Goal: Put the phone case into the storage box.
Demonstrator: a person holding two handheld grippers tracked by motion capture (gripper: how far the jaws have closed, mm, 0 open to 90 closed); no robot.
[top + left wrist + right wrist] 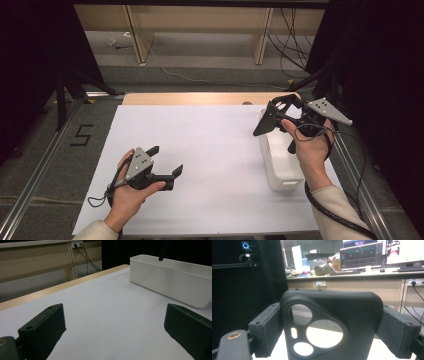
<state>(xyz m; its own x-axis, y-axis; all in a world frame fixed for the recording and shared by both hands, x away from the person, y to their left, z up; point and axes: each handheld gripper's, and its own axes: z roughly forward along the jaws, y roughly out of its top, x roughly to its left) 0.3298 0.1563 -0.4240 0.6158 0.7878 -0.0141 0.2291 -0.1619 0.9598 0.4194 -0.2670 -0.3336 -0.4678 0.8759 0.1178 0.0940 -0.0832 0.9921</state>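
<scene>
1. High view: right gripper [274, 119] at the right of the frame holds a black phone case [265, 120] above the far end of the white bin [280, 165]; left gripper [165, 161] at lower left hovers over the white sheet [210, 150], jaws spread and bare.
2. Left gripper view: jaws wide apart, bin at upper right.
3. Right gripper view: case [332, 325] fills the centre, apparently clamped between both pads.

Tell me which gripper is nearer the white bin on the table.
Right. The right gripper holds a black phone case just above the white bin; the left gripper sits apart across the table, jaws open.
</scene>
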